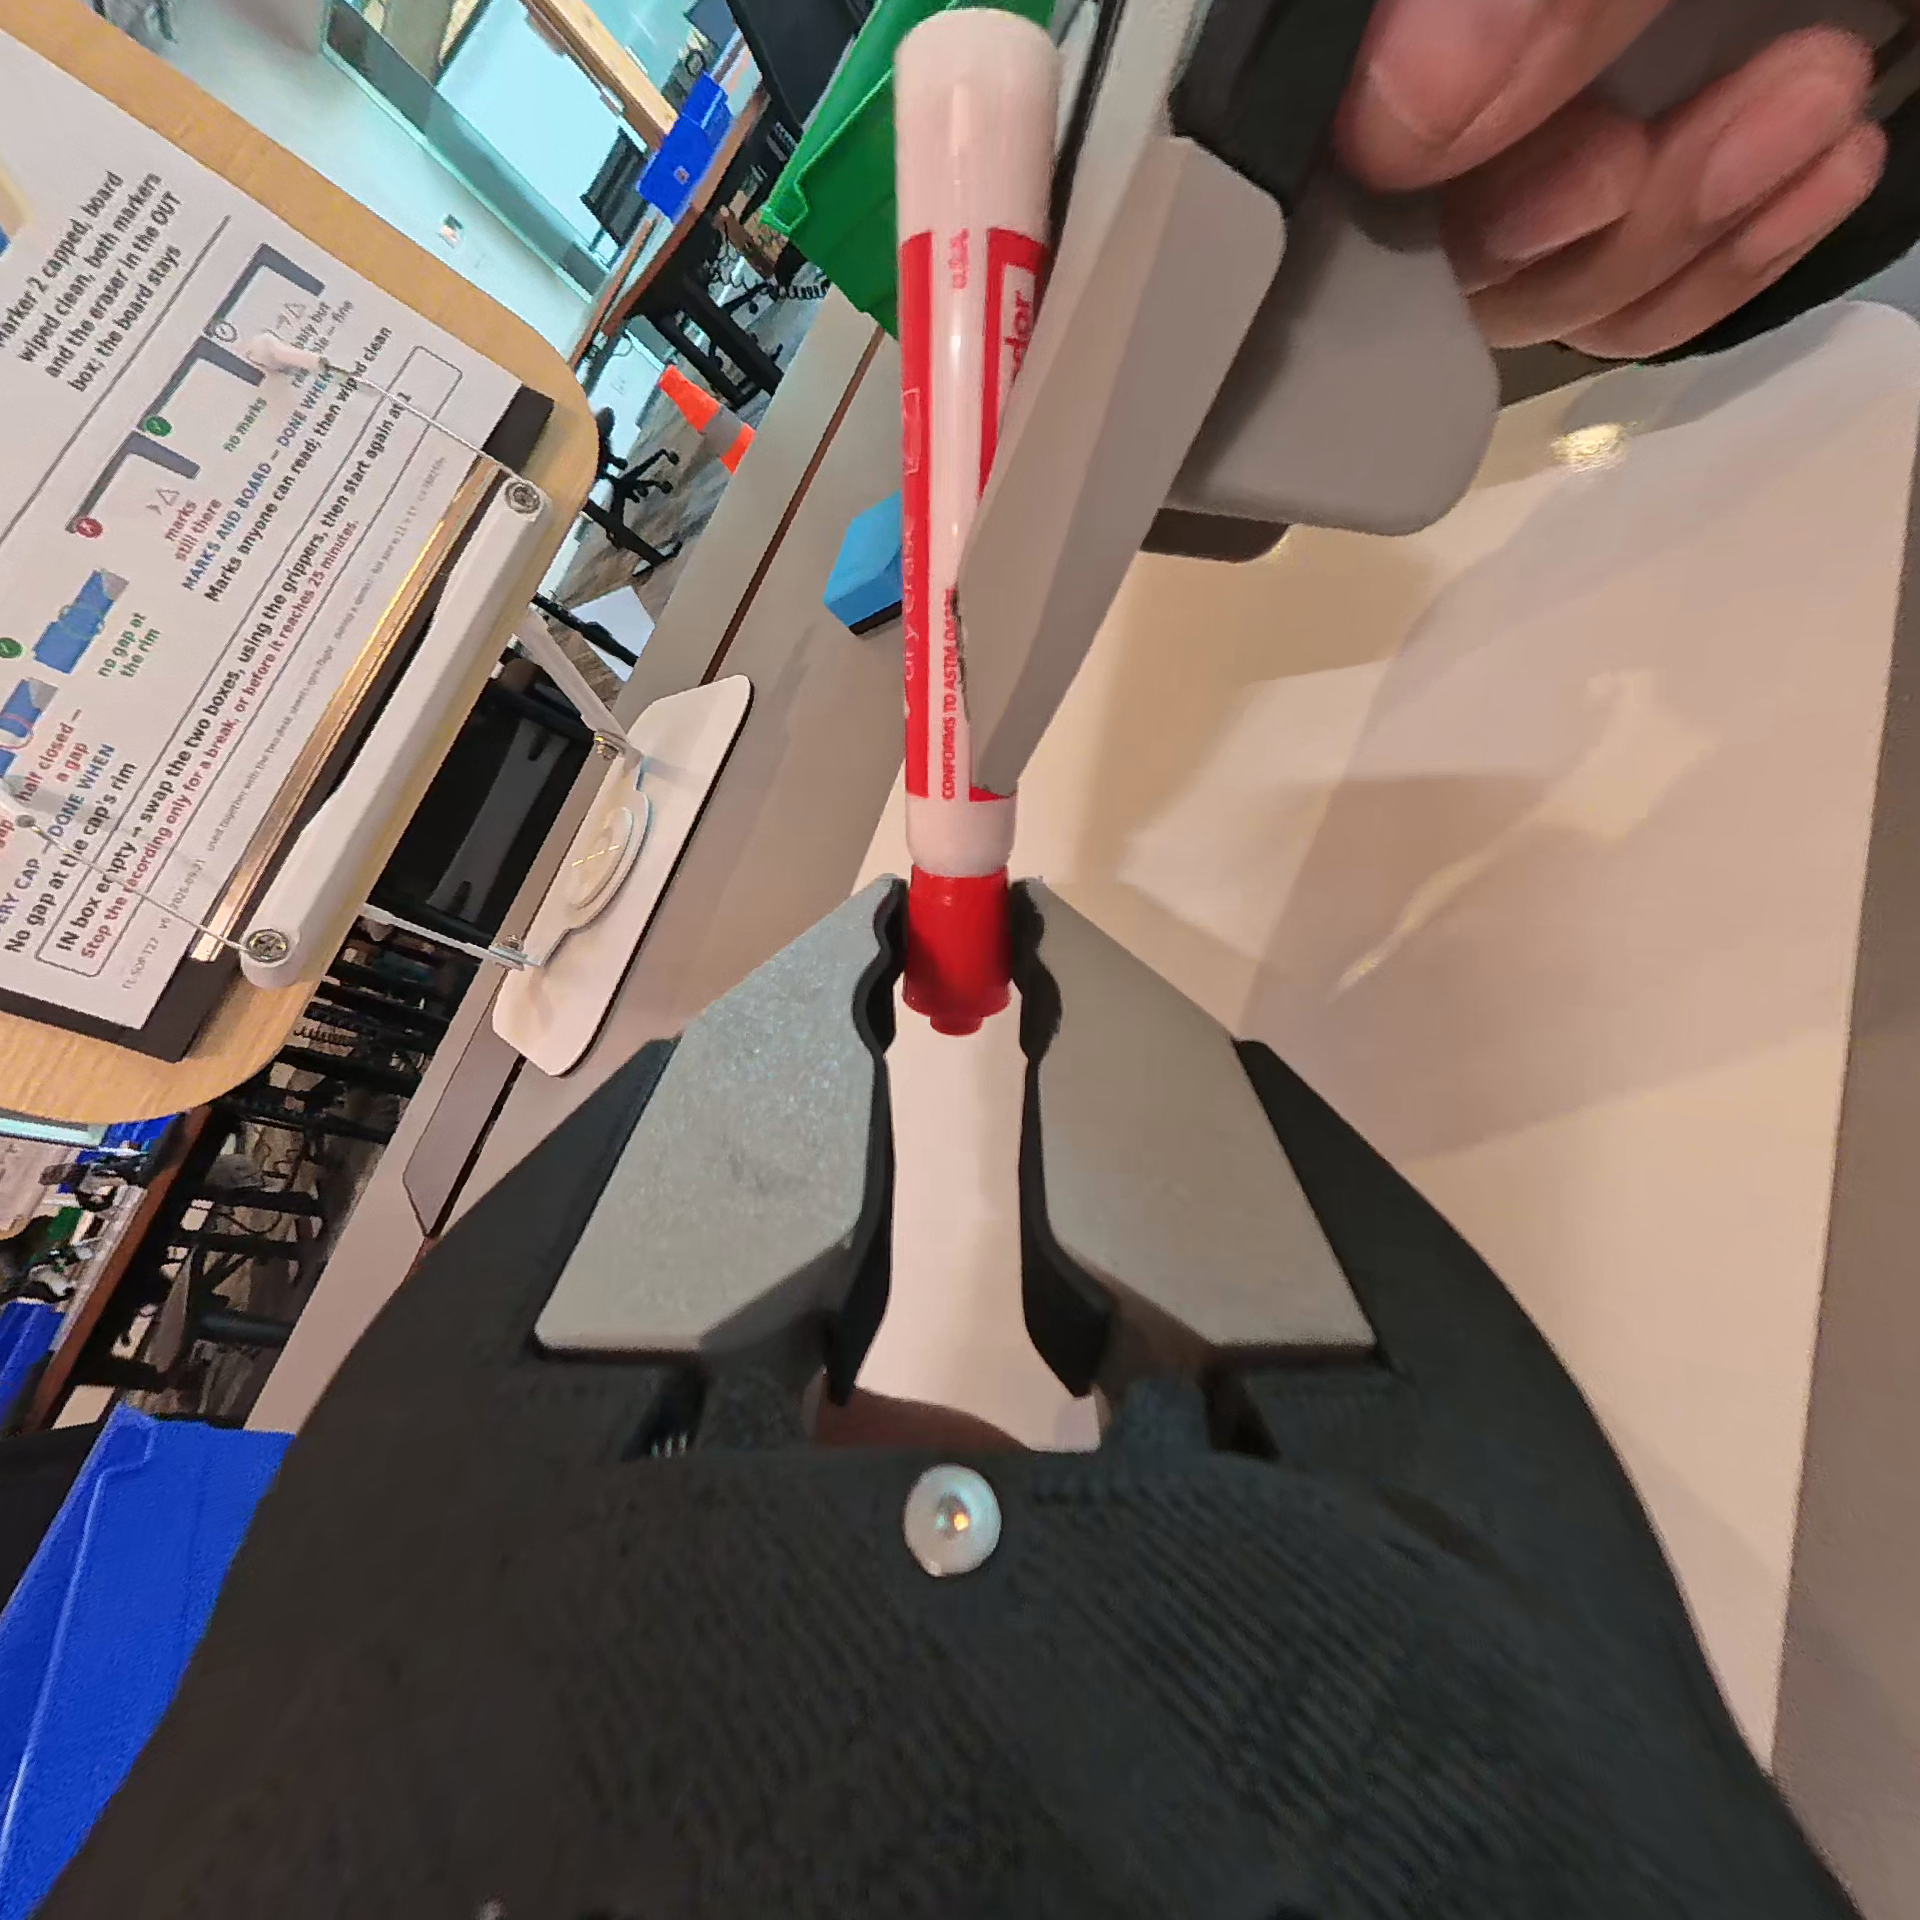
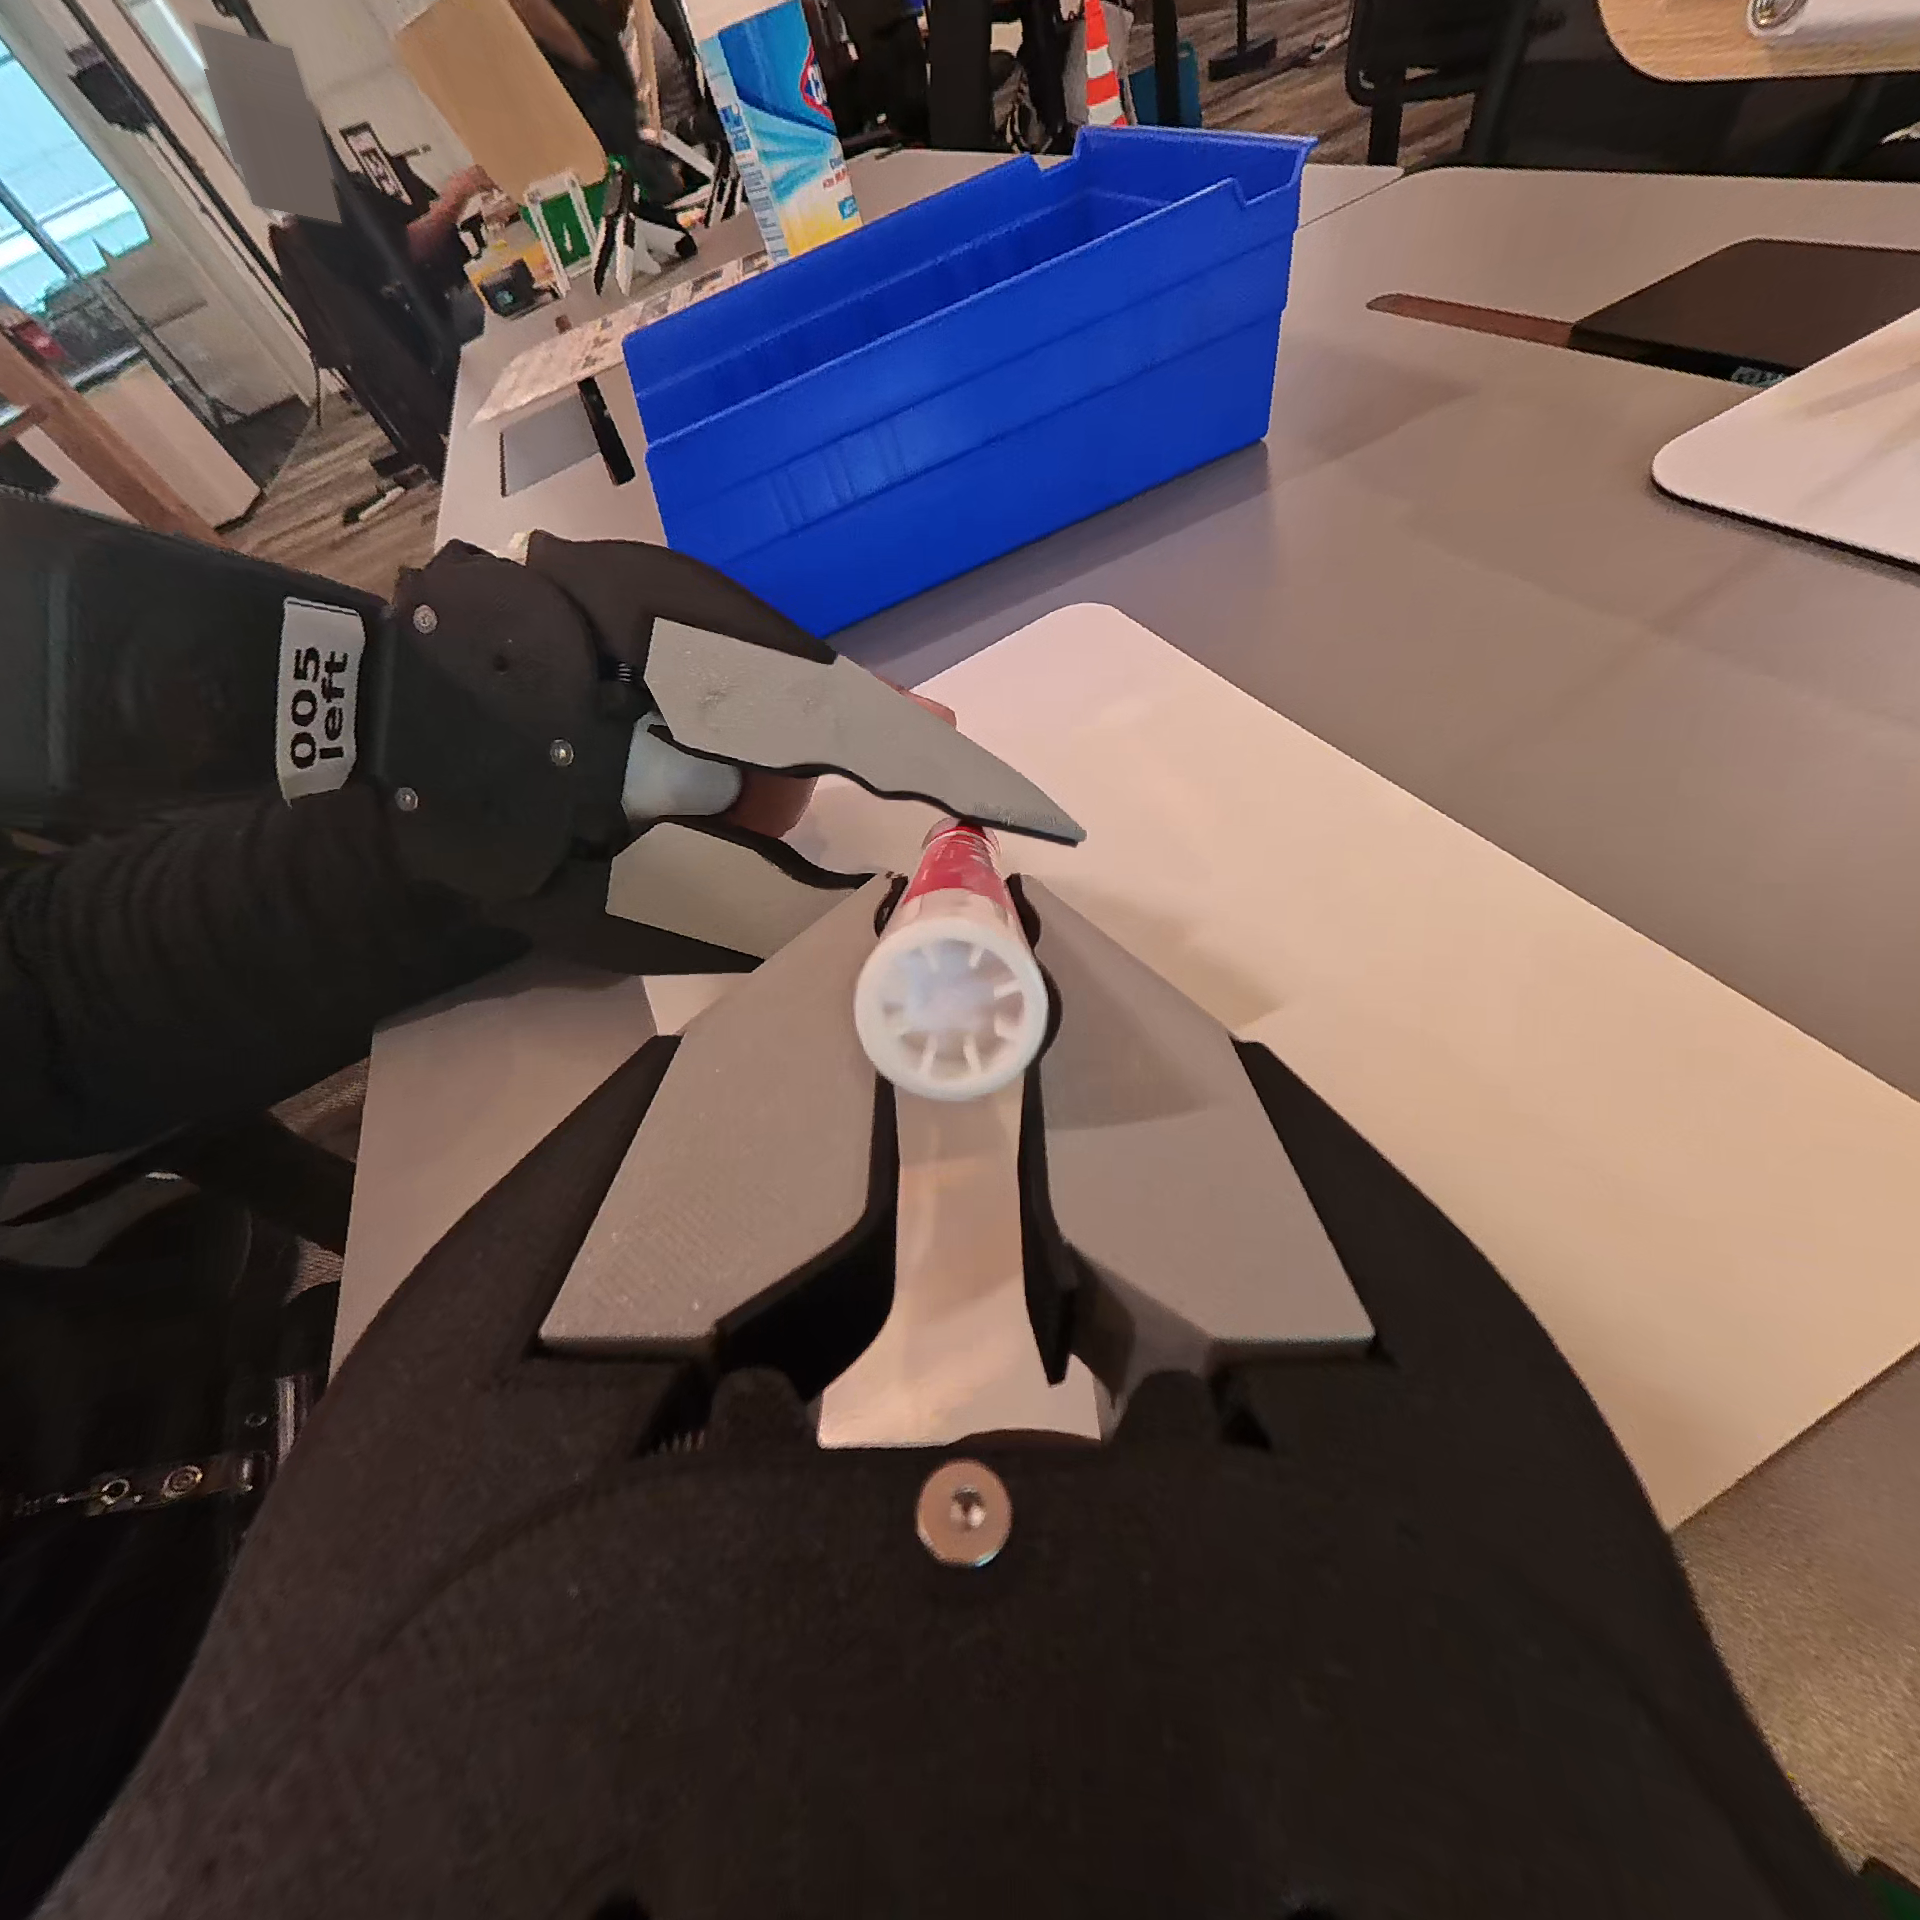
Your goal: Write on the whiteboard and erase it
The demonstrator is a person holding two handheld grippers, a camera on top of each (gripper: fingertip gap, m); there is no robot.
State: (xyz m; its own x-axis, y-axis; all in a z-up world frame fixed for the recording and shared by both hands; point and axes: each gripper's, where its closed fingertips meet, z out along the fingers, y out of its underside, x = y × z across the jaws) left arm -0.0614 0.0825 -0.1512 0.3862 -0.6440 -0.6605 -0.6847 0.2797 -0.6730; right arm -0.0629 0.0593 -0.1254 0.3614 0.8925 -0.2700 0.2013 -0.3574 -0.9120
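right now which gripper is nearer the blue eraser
Right. The right gripper, gripping the marker by its barrel, is nearer the blue eraser lying on the table. The left gripper clamps the marker's red end, farther from it.

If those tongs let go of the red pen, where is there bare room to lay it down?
The glossy white whiteboard is bare to the right of both tongs. Grey tabletop lies free between it and the blue plastic bin. It is crowded around the red-and-white marker, where the tongs meet.

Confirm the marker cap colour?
Red cap, clearest in the left wrist view, pinched in the left claw.
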